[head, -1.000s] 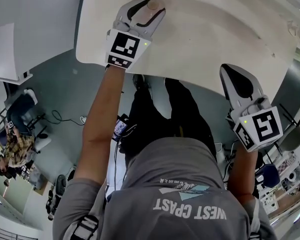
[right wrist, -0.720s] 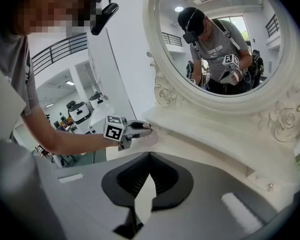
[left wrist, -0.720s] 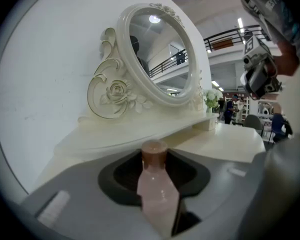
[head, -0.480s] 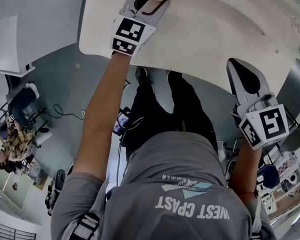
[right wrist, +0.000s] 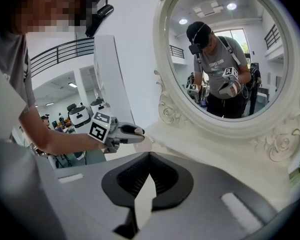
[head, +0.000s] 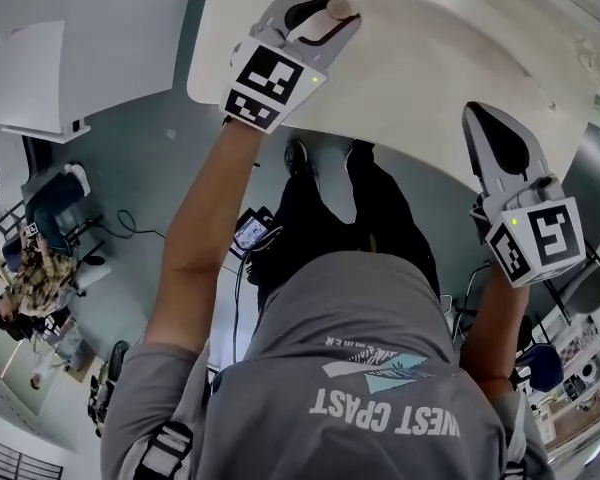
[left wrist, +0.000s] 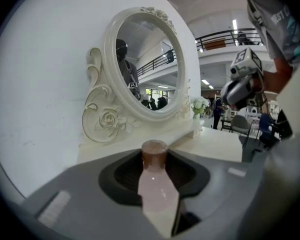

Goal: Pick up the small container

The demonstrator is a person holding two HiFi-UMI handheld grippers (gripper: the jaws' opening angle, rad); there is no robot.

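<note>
The fingers of my left gripper [head: 332,13] have just closed and now pinch the small pale-pink bottle-shaped container with a brown cap [left wrist: 156,184]. It has come up off the white surface [head: 430,58] near its left edge, so the pickup looks done. My right gripper [head: 482,118] hangs empty, fingers pressed together.

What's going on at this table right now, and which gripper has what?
A person is working two handheld grippers at a white table with an ornate oval mirror. The left gripper has just been closing its jaws and now clamps the small container, a pale pink bottle with a brown cap. The right gripper is shut and empty, off to the side by the table's front edge. Whether the bottle has cleared the tabletop can't be told.
</note>
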